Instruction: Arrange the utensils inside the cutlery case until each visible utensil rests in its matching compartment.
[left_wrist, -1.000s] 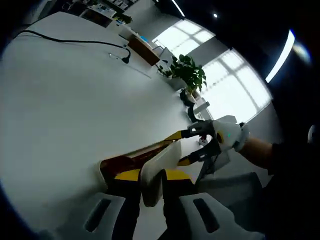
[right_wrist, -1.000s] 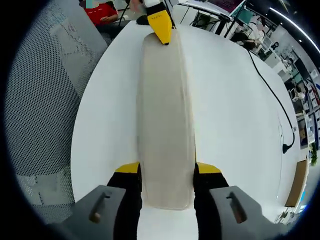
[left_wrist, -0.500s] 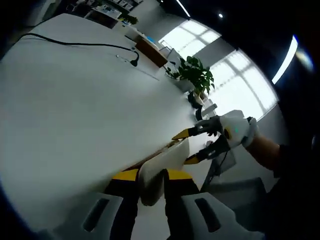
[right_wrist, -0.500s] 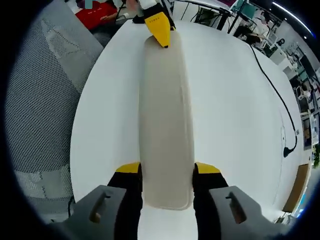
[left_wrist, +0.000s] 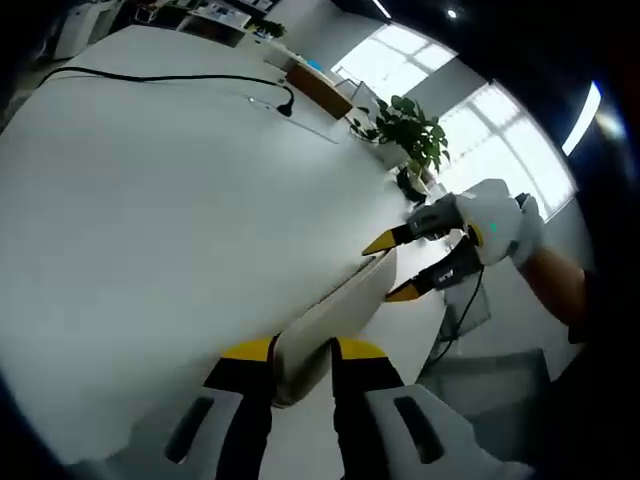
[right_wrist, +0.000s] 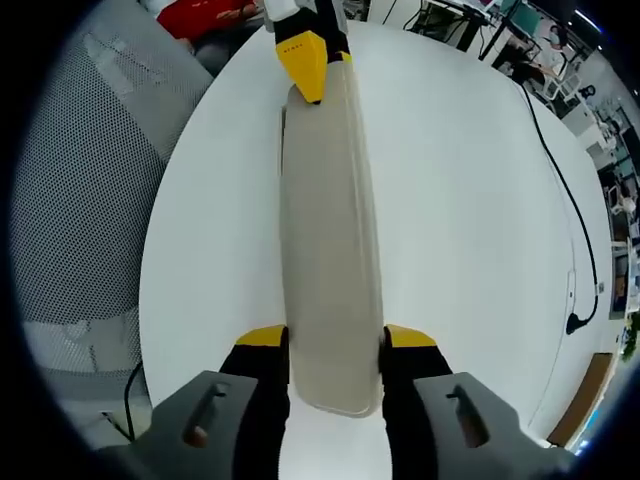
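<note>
A long beige cutlery case (right_wrist: 330, 230) lies along the white table, its top face closed toward me. My right gripper (right_wrist: 335, 342) is shut on its near end, yellow pads pressed on both sides. At the far end my left gripper (right_wrist: 302, 60) clamps the case. In the left gripper view the same case (left_wrist: 335, 305) runs away from my left gripper (left_wrist: 303, 352), which is shut on it. There my right gripper (left_wrist: 394, 268) straddles the far end, held by a gloved hand. No utensils are visible; the inside is hidden.
The round white table (left_wrist: 150, 200) has a black cable (left_wrist: 150, 77) across its far part and a potted plant (left_wrist: 415, 130) beyond. A grey mesh chair (right_wrist: 90, 200) stands by the table edge. Another cable (right_wrist: 562, 190) runs along the right.
The beige case top has come down flatter on the table. The dark brown part seen under it a second ago is now covered. Both grippers keep their hold.
</note>
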